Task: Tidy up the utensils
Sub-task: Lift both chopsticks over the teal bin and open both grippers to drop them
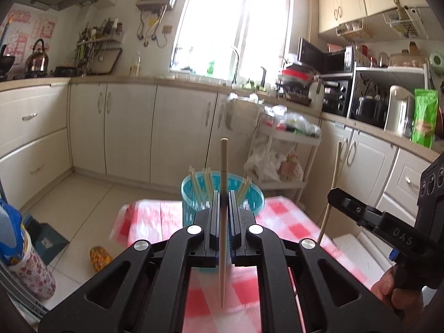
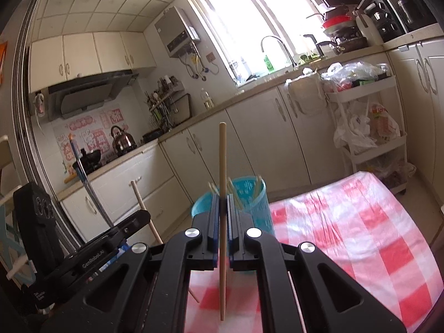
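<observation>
Left gripper (image 1: 222,198), hand-held, clenched on a single pale chopstick (image 1: 223,172) held upright between its jaws, blunt end up and tapered tip hanging below the pads; right gripper (image 2: 222,199), likewise clenched on a second chopstick (image 2: 222,161), also upright, its blunt end up; both grippers sit above the near part of a table covered by a red-and-white checked cloth (image 2: 347,222); a turquoise slotted cup (image 1: 191,194) stands on the cloth just beyond the jaws in both wrist views, already holding several pale chopsticks that lean against its rim; in the left wrist view the right gripper appears at the right edge, a thumb (image 1: 388,288) visible on its handle; far behind, cream kitchen cabinets (image 1: 127,127) beneath a bright window (image 1: 236,19); a white trolley (image 2: 371,144) stands to the right of the table's far end.
</observation>
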The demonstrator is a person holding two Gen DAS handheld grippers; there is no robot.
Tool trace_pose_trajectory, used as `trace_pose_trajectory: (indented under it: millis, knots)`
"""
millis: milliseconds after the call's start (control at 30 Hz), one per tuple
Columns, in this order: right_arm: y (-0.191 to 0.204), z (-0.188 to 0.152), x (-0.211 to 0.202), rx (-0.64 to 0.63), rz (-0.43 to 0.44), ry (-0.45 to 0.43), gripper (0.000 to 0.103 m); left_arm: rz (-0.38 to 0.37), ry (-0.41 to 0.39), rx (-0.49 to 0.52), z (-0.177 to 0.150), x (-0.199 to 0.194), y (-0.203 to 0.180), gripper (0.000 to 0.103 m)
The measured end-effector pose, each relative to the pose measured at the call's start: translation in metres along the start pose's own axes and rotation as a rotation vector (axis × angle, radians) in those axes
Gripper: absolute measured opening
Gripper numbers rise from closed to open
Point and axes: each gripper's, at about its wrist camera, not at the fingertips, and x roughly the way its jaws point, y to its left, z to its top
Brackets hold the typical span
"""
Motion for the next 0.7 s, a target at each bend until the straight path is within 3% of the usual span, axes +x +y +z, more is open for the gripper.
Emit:
trace_pose_trajectory:
  millis: [267,467,567,700]
  knots:
    - [0.006,0.047,0.045,0.006,0.009,-0.072,0.006,-0.001,-0.088,-0.014,0.050,0.026,0.006,0.005]
    - [0.010,0.067,0.084,-0.023,-0.036,-0.108,0.006,-0.001,-0.144,-0.051,0.083,0.064,0.013,0.005]
    - [0.007,0.063,0.113,-0.063,-0.085,-0.071,0.006,0.015,-0.141,-0.077,0.086,0.092,0.019,0.005]
    - [-0.003,0.043,0.146,-0.099,-0.132,0.037,0.006,0.052,-0.063,-0.078,0.070,0.135,0.025,0.005]
